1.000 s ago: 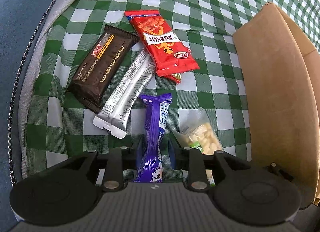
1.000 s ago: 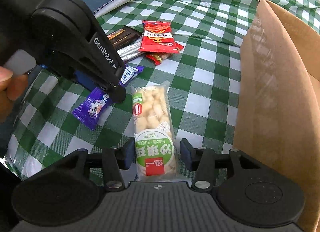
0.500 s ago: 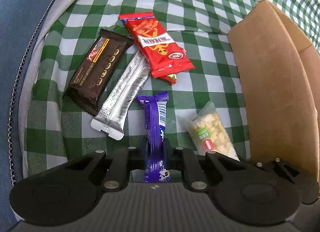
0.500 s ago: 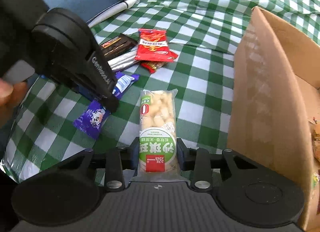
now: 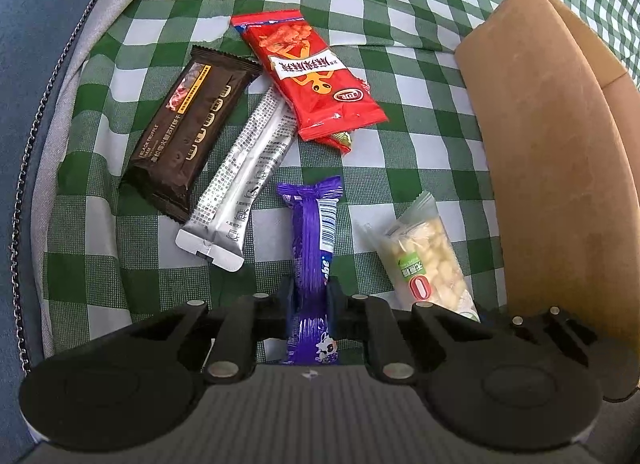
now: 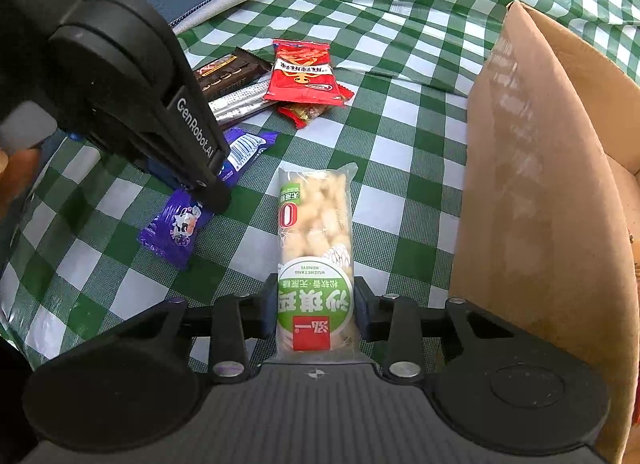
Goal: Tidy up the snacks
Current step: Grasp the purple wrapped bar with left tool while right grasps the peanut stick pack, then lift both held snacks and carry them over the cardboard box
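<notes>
Snacks in crinkly wrappers: our left gripper [image 5: 310, 300] jaws pinch the slim purple candy bar [image 5: 311, 240]; our right gripper [image 6: 316, 310] jaws clamp the clear puffed-rice bar [image 6: 314, 248] beside the cardboard box [image 6: 532, 191].

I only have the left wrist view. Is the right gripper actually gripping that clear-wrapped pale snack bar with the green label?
Observer: Yes. The right gripper has its pads against both sides of the clear-wrapped pale snack bar, at its near end.
Operator: Is it off the cloth?
Observer: It seems not; its far end lies on the green-and-white checked cloth.
Operator: And my purple wrapped bar?
Observer: Its cow-printed end rests on the cloth, sticking out past the left gripper.
</notes>
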